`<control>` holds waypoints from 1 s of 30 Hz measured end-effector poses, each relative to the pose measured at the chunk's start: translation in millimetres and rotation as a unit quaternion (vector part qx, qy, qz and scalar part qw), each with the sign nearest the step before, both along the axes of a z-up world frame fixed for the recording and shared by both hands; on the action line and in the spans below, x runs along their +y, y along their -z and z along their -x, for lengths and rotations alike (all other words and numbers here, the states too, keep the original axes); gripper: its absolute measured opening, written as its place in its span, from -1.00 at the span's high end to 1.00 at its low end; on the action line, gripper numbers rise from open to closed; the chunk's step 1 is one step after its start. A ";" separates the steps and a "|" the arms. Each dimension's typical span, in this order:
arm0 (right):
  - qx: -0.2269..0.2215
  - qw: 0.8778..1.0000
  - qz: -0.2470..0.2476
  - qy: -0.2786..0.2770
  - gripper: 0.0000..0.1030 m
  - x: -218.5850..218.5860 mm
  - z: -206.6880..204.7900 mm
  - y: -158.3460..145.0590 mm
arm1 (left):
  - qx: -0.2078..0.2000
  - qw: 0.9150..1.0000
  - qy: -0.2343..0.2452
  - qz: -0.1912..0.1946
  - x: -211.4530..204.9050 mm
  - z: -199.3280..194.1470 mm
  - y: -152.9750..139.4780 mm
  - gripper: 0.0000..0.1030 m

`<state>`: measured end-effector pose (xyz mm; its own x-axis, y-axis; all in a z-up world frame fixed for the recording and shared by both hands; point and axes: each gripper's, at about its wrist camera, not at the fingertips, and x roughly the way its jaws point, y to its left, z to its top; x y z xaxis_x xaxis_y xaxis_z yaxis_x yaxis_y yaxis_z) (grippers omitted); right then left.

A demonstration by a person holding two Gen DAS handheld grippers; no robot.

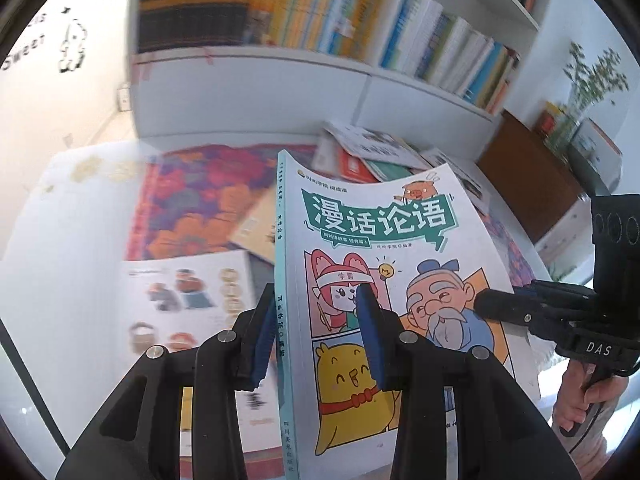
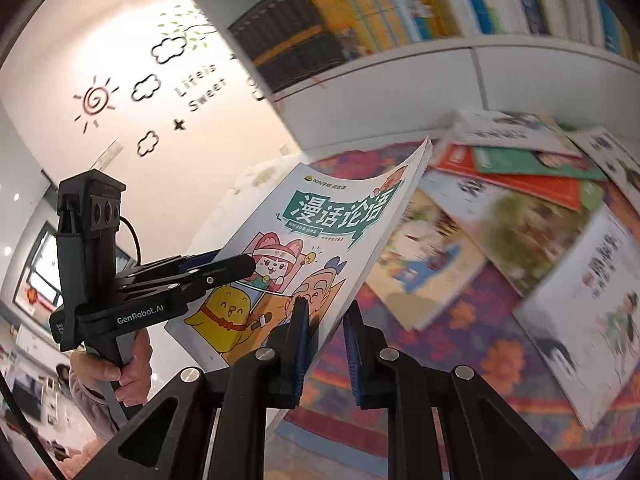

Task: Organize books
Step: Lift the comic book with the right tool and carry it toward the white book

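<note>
Comic book (image 1: pixel 384 280) clamped between both tongs (image 1: pixel 316 336)

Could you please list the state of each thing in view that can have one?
Comic book: closed, lifted off the table, held by both tools, top edge bowed.
Left tool: shut on the book's spine side.
Right tool: shut on the book's open edge.
Loose books: closed, lying flat, overlapping untidily on the floral cloth.
Shelf books: standing, leaning.
</note>
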<state>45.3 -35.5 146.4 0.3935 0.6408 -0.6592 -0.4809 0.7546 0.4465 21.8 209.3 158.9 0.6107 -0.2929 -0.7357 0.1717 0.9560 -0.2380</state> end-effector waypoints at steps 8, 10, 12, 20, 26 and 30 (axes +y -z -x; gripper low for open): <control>0.003 0.998 -0.003 -0.056 0.67 75.7 -14.4 6.3 | -0.010 0.998 -0.057 -0.021 58.3 10.1 6.1 0.32; 0.008 0.998 0.000 -0.067 0.67 91.1 -18.8 12.7 | -0.005 0.997 -0.072 -0.016 74.8 11.7 15.6 0.32; 0.015 0.997 0.004 -0.078 0.67 105.1 -22.4 21.3 | -0.002 0.997 -0.081 -0.012 87.1 13.9 25.0 0.32; 0.065 0.993 0.000 -0.096 0.67 138.9 -34.3 78.0 | 0.024 0.995 -0.092 0.009 114.2 13.0 60.4 0.32; 0.076 0.993 0.015 -0.090 0.67 147.7 -39.4 103.5 | 0.058 0.993 -0.099 0.023 119.4 6.8 89.3 0.32; 0.080 0.993 0.026 -0.086 0.67 150.0 -42.2 113.0 | 0.073 0.991 -0.107 0.027 124.3 4.7 105.2 0.32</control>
